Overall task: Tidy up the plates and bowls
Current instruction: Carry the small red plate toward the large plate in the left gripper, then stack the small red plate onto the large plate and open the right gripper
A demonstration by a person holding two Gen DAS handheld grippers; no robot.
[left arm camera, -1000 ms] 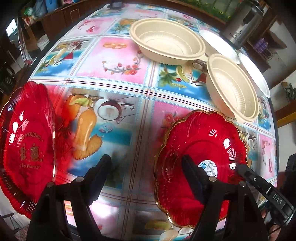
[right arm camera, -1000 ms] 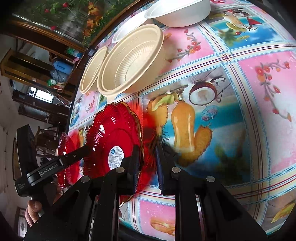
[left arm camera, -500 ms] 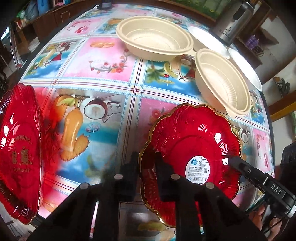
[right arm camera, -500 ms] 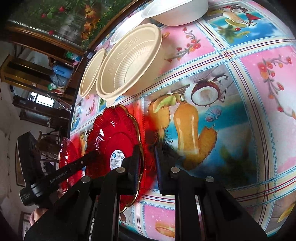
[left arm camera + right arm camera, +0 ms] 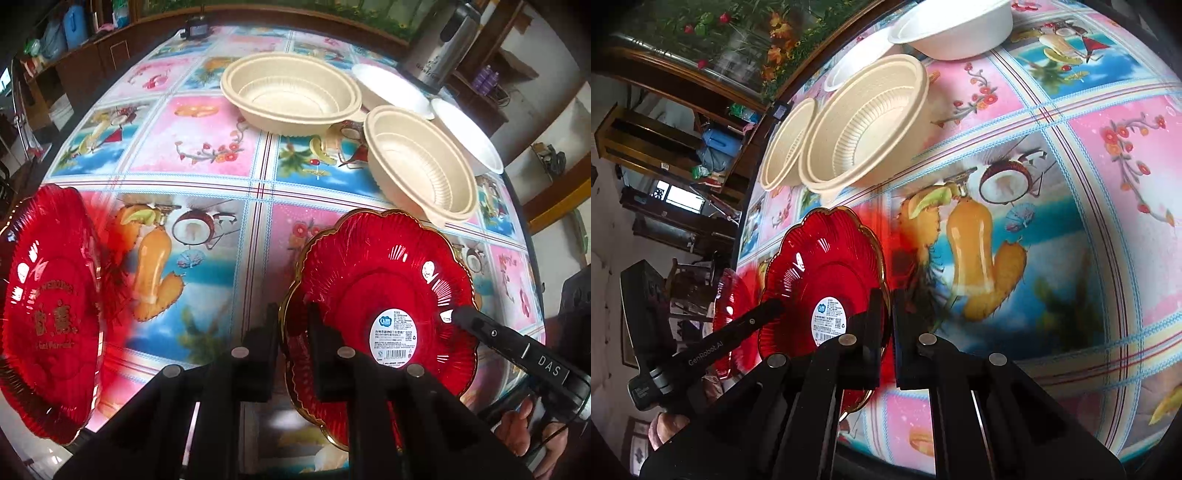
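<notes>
Since earlier, left gripper [image 5: 291, 345] clamped plate [image 5: 384, 291] rim lower center; right gripper [image 5: 888, 332] also grips; I lift level.

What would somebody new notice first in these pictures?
Probably the glossy red plate with a white sticker, pinched at opposite rims by the left gripper and the right gripper. Behind it, cream bowls sit on the bright fruit-print tablecloth; a second red plate lies left.

Steel kettle [image 5: 441, 44], fruit-print tablecloth [image 5: 207, 147].
</notes>
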